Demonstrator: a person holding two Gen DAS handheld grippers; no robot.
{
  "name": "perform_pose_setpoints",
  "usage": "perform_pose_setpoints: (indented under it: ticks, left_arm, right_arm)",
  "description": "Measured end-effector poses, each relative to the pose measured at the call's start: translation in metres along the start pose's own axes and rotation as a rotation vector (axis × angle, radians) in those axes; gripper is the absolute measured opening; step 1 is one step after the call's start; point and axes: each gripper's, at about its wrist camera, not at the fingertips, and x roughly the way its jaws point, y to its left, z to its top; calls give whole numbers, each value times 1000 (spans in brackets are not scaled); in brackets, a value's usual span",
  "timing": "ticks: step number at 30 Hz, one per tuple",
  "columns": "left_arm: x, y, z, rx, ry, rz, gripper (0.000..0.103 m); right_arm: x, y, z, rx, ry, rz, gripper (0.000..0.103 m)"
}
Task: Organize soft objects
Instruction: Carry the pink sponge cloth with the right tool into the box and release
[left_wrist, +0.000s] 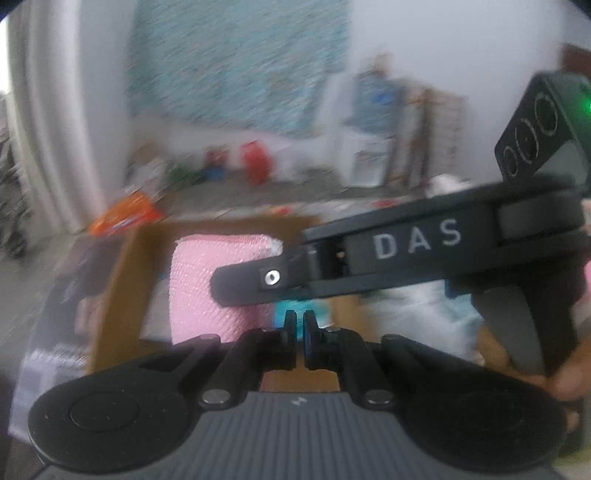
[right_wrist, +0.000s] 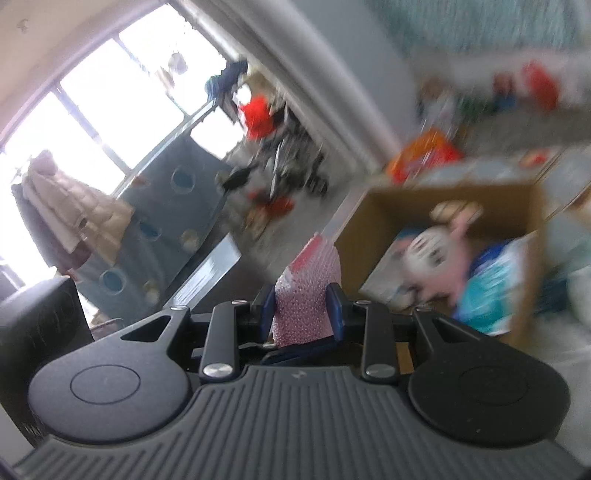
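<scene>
In the right wrist view, my right gripper (right_wrist: 303, 310) is shut on a pink dotted cloth (right_wrist: 308, 291) that stands up between the blue pads. To its right is an open cardboard box (right_wrist: 373, 229) holding a white and pink plush toy (right_wrist: 432, 251) and teal and blue soft items (right_wrist: 487, 291). In the left wrist view the right gripper (left_wrist: 229, 288) reaches in from the right and holds the pink cloth (left_wrist: 207, 280) over the box (left_wrist: 122, 277). My left gripper (left_wrist: 299, 325) is shut with nothing between its tips, just in front of the box. The views are blurred.
An orange package (left_wrist: 125, 218) and a red item (left_wrist: 255, 158) lie on the floor beyond the box. A pale soft bundle (left_wrist: 417, 314) sits to the box's right. Coats on a rack (right_wrist: 66, 210) and a grey-blue panel with round holes (right_wrist: 166, 221) stand by the window.
</scene>
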Motion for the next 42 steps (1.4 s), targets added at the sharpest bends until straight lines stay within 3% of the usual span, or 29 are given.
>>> perform_pose_setpoints:
  ticks: [3, 7, 11, 14, 17, 18, 27, 35, 37, 40, 42]
  left_arm:
    - [27, 30, 0, -35, 67, 87, 4]
    - [71, 60, -1, -53, 167, 156, 4]
    - [96, 79, -8, -80, 244, 139, 13]
    - [98, 86, -9, -93, 258, 99, 14]
    - [89, 88, -9, -82, 244, 115, 34]
    - [84, 88, -11, -79, 232, 125, 36]
    - [46, 101, -15, -151, 170, 103, 43]
    - [33, 111, -20, -170, 135, 105, 48]
    - [34, 111, -21, -171, 142, 104, 48]
    - [34, 109, -23, -171, 141, 93, 50]
    - [32, 109, -24, -171, 132, 89, 53]
  right_arm:
    - [58, 0, -4, 47, 88, 33, 29]
    - [112, -13, -7, 80, 155, -1, 28]
    - [135, -49, -10, 152, 220, -71, 28]
    - [139, -66, -13, 184, 234, -109, 28]
    - [145, -78, -15, 193, 242, -150, 28]
    - [145, -81, -16, 201, 248, -164, 28]
    - [154, -88, -25, 211, 272, -182, 28]
    - [168, -95, -37, 301, 300, -127, 28]
    - [170, -94, -37, 301, 303, -137, 31]
    - [166, -95, -35, 288, 304, -182, 46]
    - [159, -96, -35, 287, 293, -179, 48]
